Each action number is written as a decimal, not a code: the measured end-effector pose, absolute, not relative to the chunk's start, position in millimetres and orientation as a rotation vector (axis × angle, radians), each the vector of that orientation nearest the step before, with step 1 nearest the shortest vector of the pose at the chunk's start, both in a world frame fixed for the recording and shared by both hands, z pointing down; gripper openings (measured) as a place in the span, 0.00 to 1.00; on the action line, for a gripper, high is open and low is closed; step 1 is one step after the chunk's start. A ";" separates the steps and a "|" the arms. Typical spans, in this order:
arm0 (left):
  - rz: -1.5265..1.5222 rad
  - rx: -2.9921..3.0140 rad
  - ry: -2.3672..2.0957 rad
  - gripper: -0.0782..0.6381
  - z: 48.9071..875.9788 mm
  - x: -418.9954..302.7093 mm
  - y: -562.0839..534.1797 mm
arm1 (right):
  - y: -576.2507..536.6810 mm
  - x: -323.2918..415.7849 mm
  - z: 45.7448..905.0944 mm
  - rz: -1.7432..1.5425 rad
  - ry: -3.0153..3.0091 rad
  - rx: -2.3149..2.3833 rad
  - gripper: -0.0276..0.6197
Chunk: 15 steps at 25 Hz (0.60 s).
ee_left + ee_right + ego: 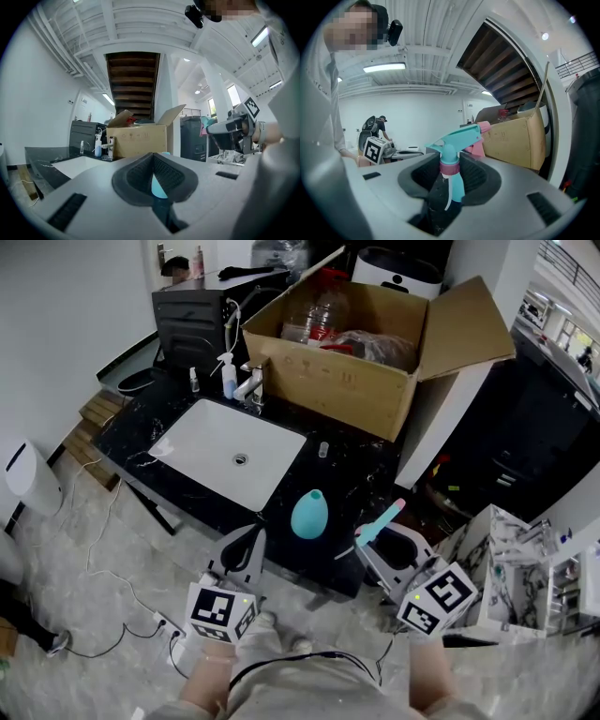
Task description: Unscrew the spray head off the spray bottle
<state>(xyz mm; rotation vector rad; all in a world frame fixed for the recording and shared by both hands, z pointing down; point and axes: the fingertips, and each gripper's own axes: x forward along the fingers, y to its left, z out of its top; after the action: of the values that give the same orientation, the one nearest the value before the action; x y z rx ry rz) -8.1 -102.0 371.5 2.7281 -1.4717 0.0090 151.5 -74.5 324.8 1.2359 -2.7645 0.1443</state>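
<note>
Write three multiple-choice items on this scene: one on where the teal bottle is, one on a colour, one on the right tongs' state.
1. Where is the teal bottle?
A) on the black counter beside the sink
B) inside the sink
C) on a chair

2. What colour is the collar of the spray head?
A) yellow
B) pink
C) black

3. The right tongs are:
A) open, empty
B) shut on the bottle
C) shut on the spray head

Answers: 1 A, the head view shows it on the counter; 2 B, a pink ring circles the neck; 3 C, the pads clamp the spray head.
</note>
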 end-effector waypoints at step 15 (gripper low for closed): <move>-0.028 2.694 -1.545 0.12 369.0 -10.7 -83.4 | -58.2 152.9 331.3 0.133 -2.784 1.185 0.25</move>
<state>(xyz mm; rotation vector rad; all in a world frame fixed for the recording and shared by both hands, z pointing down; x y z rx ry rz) -10.7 -83.4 369.0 2.6939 -1.5452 -0.0275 152.9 -58.2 331.3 1.1854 -2.7840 0.1330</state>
